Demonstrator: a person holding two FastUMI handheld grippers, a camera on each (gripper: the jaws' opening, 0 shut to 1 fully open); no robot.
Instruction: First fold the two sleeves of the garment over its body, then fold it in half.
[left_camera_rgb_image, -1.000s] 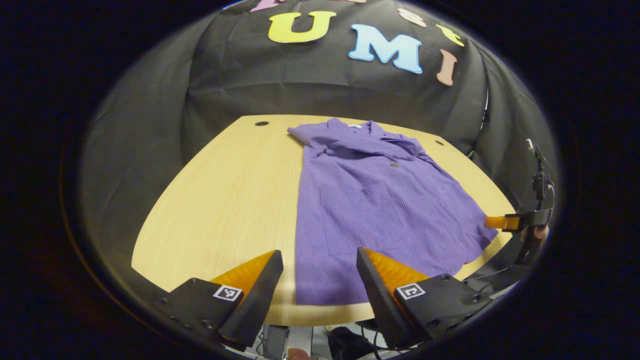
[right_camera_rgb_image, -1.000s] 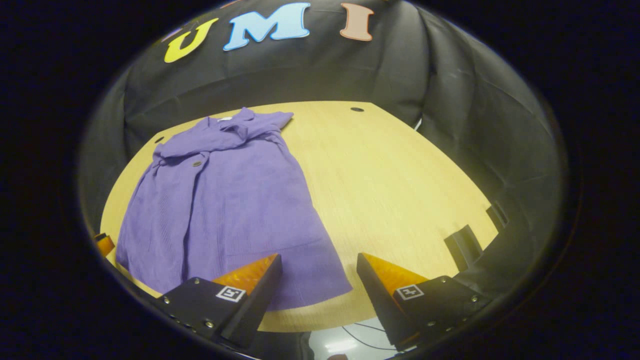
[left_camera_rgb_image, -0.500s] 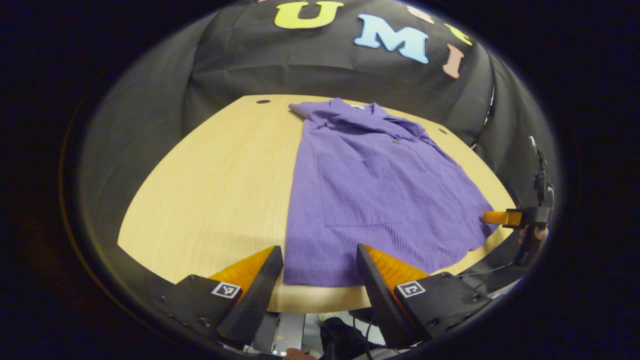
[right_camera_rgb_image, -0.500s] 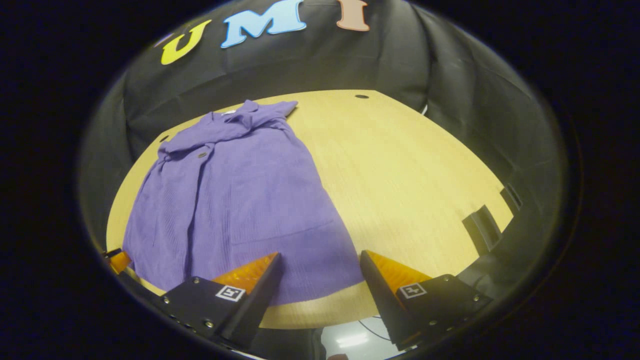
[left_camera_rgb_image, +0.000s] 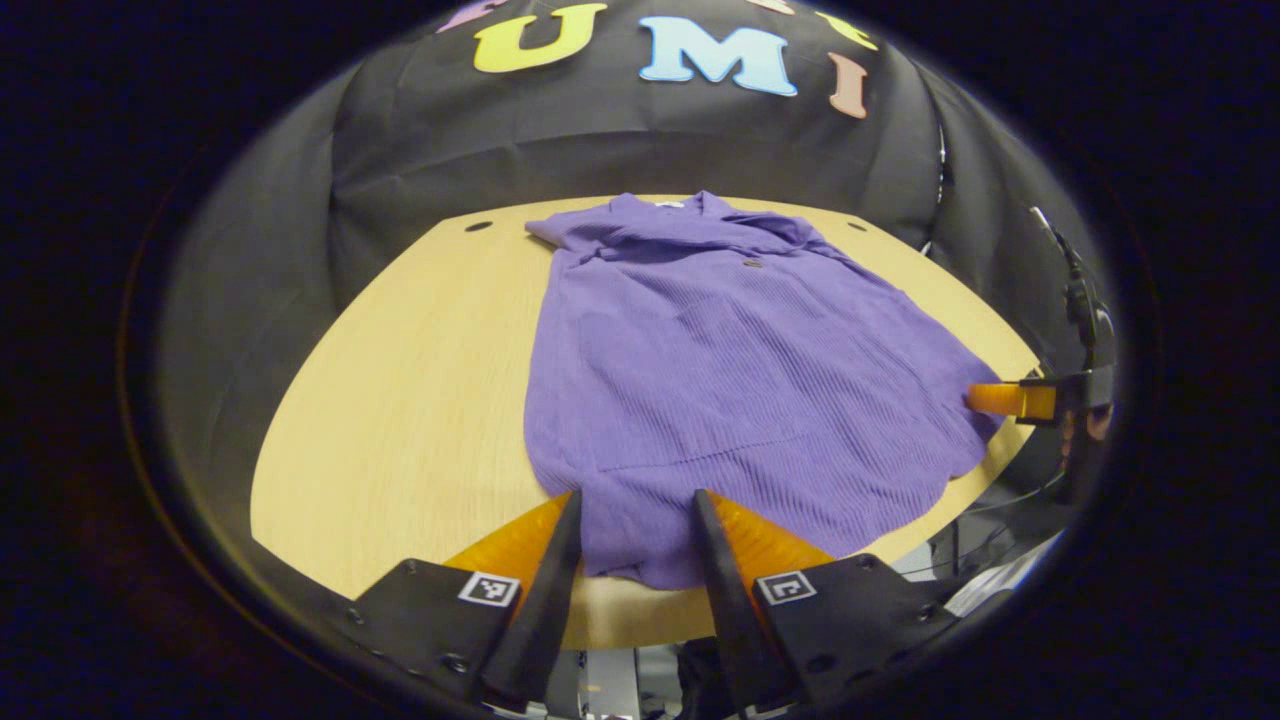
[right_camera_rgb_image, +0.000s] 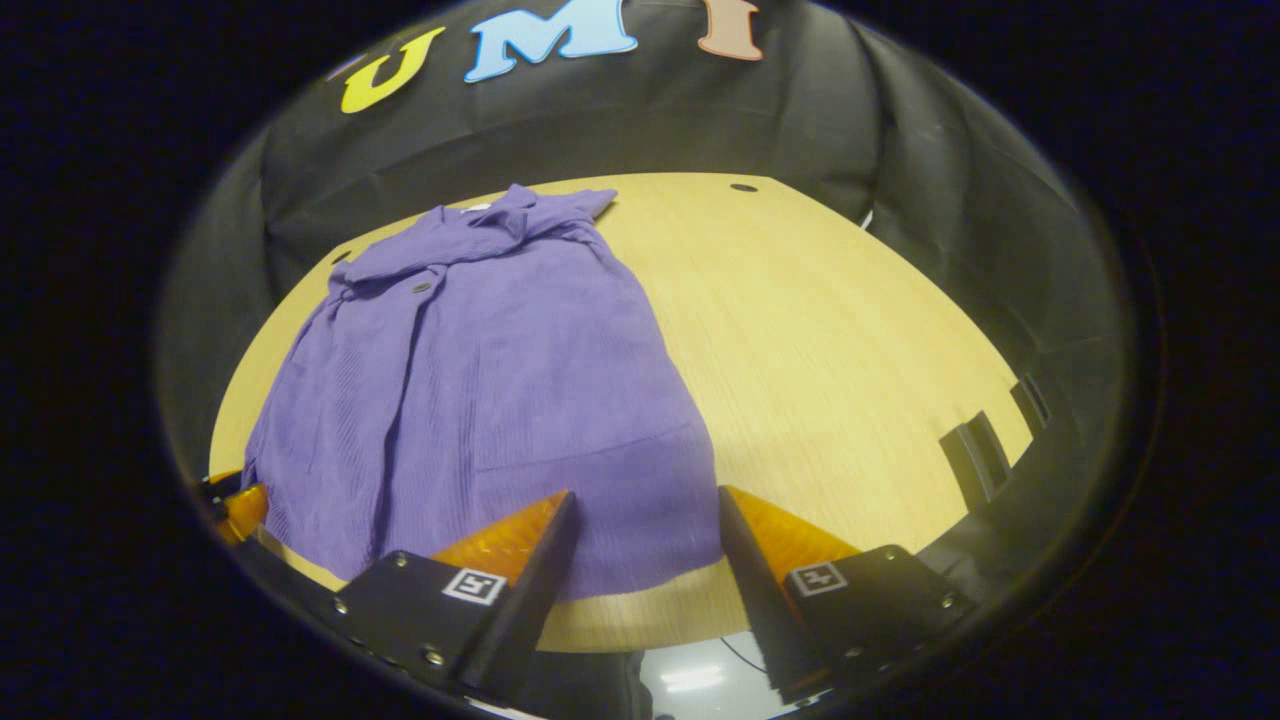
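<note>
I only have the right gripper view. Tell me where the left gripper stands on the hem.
Observer: The left gripper is open, with the near hem corner of the purple garment between its fingers.
Operator: Report whether it has pinched the cloth.
Observer: Not yet. The jaws stand apart, and the hem lies flat on the table between them.
Operator: Give me my own gripper from that side.
Observer: The right gripper is at the hem's opposite corner, with a hand behind it.

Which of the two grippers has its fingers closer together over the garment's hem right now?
The left gripper: its fingers stand narrowly apart, straddling a fold of the purple garment's hem. The right gripper is open wider at the hem's other corner.
</note>
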